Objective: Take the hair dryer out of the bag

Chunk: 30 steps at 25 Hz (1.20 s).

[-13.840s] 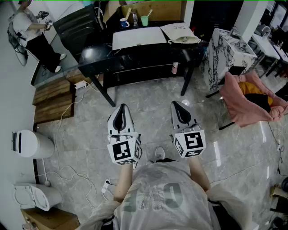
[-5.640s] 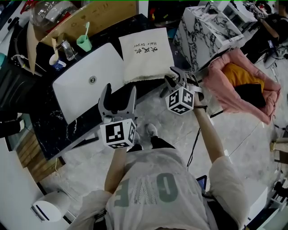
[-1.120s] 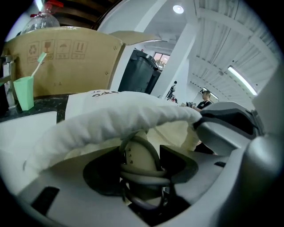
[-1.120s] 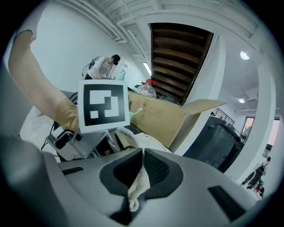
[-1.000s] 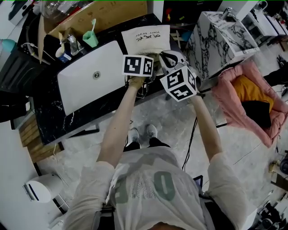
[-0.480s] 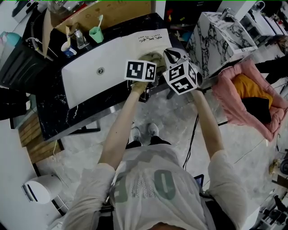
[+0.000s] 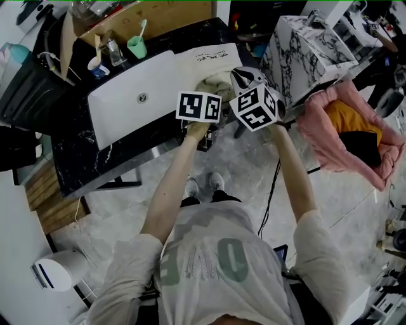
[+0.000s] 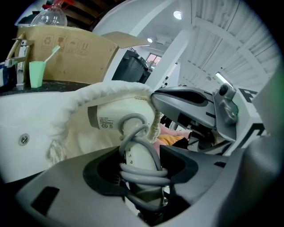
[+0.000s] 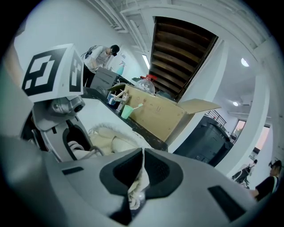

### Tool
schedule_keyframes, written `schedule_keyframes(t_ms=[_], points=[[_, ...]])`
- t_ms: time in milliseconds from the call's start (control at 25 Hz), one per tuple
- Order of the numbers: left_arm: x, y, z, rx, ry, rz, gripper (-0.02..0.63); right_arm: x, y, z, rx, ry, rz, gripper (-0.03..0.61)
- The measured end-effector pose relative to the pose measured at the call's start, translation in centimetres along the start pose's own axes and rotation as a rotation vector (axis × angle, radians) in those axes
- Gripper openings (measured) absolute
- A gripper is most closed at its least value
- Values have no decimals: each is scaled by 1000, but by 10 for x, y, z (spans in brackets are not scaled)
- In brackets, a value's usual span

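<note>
A cream drawstring bag [image 7: 209, 60] lies on the black table, partly over a white sink basin [image 7: 127, 101]. The white hair dryer [image 8: 120, 117] sticks out of the bag's mouth, its handle [image 8: 141, 155] wound with grey cord. My left gripper [image 8: 142, 173] is shut on that handle, its jaws standing wide around it. My right gripper [image 9: 138, 179] is shut on a pinch of the bag's cloth and cord at the mouth. In the head view both marker cubes hang over the table's front edge, the left gripper [image 7: 212, 89] beside the right gripper [image 7: 246, 77].
A green cup [image 7: 135, 46] with a toothbrush and a faucet stand behind the basin, before an open cardboard box [image 7: 158, 13]. A marble-patterned cabinet [image 7: 304, 44] stands to the right, with a pink cushioned seat [image 7: 346, 127] nearer me. A person [image 9: 100, 57] stands far off.
My left gripper has drawn back toward me with the hair dryer's handle, and the bag's mouth has bunched up. The right gripper has shifted only slightly, still pinching the bag.
</note>
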<state>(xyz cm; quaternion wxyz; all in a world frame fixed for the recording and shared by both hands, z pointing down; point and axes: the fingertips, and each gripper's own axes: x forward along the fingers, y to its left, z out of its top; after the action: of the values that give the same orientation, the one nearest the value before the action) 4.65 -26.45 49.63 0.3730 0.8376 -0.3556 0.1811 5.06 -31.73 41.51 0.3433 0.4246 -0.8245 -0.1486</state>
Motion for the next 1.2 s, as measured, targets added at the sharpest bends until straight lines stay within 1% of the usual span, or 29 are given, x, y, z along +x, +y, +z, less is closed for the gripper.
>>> schedule_keyframes(t_ms=[240,440,600,760,840,1000,1080,1200], points=[[-9,-11,-20,22,8,-13,276,-7,2,-1,-15,17,5,41],[-22,-24,-38,26,-15,-32,277,-12,4,1,-17,17,2,41],[-33,-29,-53,32,-17,-44,276,-15,8,2,-23,22,0,41],[-48,-33,-64,-33,-64,-86,277,-17,12,-1,-36,46,6,41],[-57,-33,-64,-52,-82,-100,276,-18,14,-5,-41,61,9,41],[-78,-33,-62,-42,-112,-110,276,-18,21,-11,-43,79,9,41],[-92,-36,-62,-22,-130,-122,278,-16,24,-14,-45,88,9,41],[-117,-40,-61,-10,-177,-136,278,-15,28,-20,-50,102,11,41]])
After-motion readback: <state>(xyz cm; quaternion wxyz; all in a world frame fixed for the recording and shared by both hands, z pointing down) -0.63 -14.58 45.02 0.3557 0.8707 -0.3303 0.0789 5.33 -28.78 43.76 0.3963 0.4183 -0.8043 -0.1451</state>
